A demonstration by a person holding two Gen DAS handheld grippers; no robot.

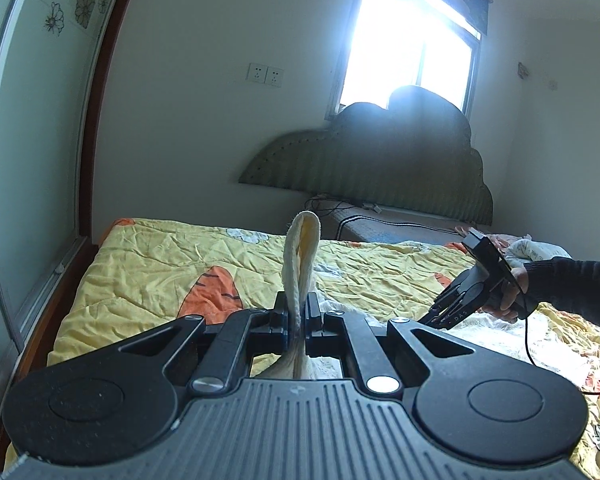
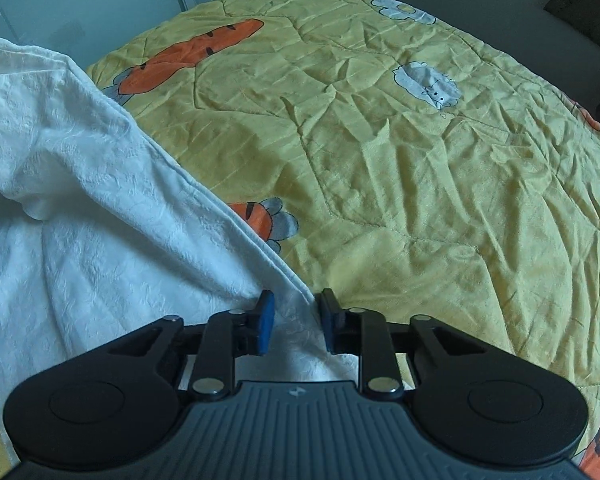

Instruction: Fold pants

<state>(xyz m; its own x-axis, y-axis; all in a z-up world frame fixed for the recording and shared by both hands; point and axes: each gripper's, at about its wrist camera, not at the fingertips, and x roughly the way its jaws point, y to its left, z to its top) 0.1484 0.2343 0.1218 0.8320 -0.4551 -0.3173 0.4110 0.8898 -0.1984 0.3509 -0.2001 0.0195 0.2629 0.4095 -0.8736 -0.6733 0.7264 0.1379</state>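
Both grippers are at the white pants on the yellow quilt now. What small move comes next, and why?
Probably lift the right gripper a little, level with the left. The left gripper is already shut on a loop of the white textured pants, and the right's blue pads bracket the hemmed edge lying on the yellow carrot-print quilt.
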